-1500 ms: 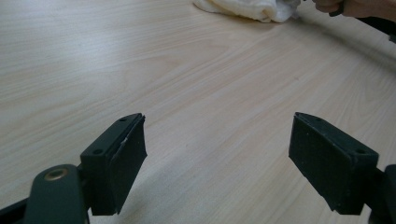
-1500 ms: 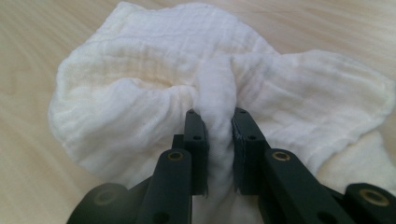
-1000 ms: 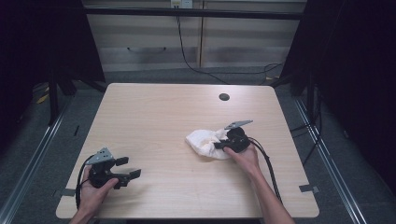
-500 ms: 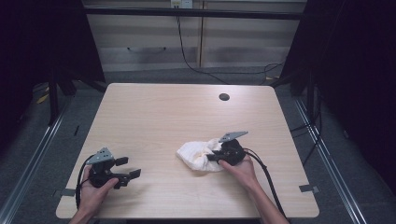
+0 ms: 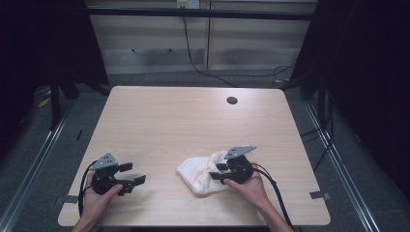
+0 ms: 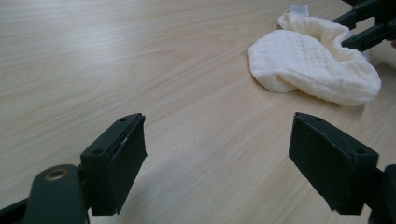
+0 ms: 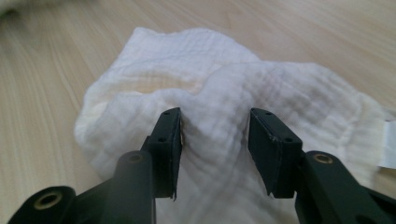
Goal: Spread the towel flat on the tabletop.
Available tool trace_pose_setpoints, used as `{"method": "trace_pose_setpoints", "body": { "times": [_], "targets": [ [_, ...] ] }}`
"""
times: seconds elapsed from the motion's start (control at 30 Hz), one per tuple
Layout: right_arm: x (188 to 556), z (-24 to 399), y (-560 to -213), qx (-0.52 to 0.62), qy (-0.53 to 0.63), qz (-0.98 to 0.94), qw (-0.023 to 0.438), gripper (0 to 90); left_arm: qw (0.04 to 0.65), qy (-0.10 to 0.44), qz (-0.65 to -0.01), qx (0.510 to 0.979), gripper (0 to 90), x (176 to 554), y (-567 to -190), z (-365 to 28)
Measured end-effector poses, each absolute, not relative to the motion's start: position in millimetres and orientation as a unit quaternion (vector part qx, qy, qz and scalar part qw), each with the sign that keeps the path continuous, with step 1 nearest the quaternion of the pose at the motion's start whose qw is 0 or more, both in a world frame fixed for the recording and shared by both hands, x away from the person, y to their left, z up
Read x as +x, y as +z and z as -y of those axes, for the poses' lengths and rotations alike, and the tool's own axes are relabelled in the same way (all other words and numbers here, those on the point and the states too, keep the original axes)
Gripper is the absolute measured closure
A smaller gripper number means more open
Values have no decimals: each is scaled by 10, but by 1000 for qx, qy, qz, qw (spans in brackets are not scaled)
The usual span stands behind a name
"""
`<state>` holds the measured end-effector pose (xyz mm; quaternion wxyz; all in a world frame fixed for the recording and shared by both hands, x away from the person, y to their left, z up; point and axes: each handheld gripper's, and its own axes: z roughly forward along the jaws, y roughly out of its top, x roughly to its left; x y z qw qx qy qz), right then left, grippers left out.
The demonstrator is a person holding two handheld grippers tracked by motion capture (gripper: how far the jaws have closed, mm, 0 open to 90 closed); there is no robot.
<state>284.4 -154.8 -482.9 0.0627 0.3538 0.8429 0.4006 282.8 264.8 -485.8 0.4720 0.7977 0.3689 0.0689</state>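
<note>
Setting: pale wood bench (image 5: 159,121) in a dim room, dark curtains at both sides, cables trailing over the floor behind; a small dark round hole (image 5: 232,100) sits near the bench's far edge.
Cloth: a white quilted cloth (image 5: 200,175), crumpled into a low heap, lies on the near half of the bench, right of centre.
Right gripper (image 5: 218,173): low at the cloth's right edge. Its fingers (image 7: 169,135) have just been opening and now stand about half apart, with a raised fold of cloth between them; the left pad lies against the fabric, the right one looks just clear, so nothing seems gripped.
Left gripper (image 5: 134,175): near the bench's front left corner, well apart from the cloth, fingers (image 6: 119,154) spread wide over bare wood, holding nothing.
Handling: judged light, soft and limp; it will sag and bunch rather than keep a shape, and won't break or slip much.
Where to grip: a raised ridge or an edge, such as the hem by the small label (image 7: 387,144), pinching few layers.
</note>
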Motion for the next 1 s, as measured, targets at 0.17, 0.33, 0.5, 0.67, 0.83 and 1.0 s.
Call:
{"method": "trace_pose_setpoints", "body": {
  "times": [0.17,0.33,0.5,0.67,0.83,1.0],
  "targets": [
    [2799,1783,-4676,369,423,-824,75,550,473,70,-369,797,186,2825,-4857,-2641],
    [2935,1992,-4593,385,425,-814,91,612,471,70,-370,798,186,2828,-4859,-2635],
    [3236,2061,-4675,397,410,-816,92,657,470,70,-370,798,186,2836,-4866,-2637],
    [3465,1983,-4783,410,392,-819,85,709,470,69,-371,798,186,2833,-4864,-2651],
    [3581,1933,-4872,413,384,-822,77,664,472,70,-371,797,186,2828,-4860,-2666],
    [3619,1904,-4928,408,384,-825,70,650,471,69,-371,798,186,2833,-4864,-2660]
  ]
}}
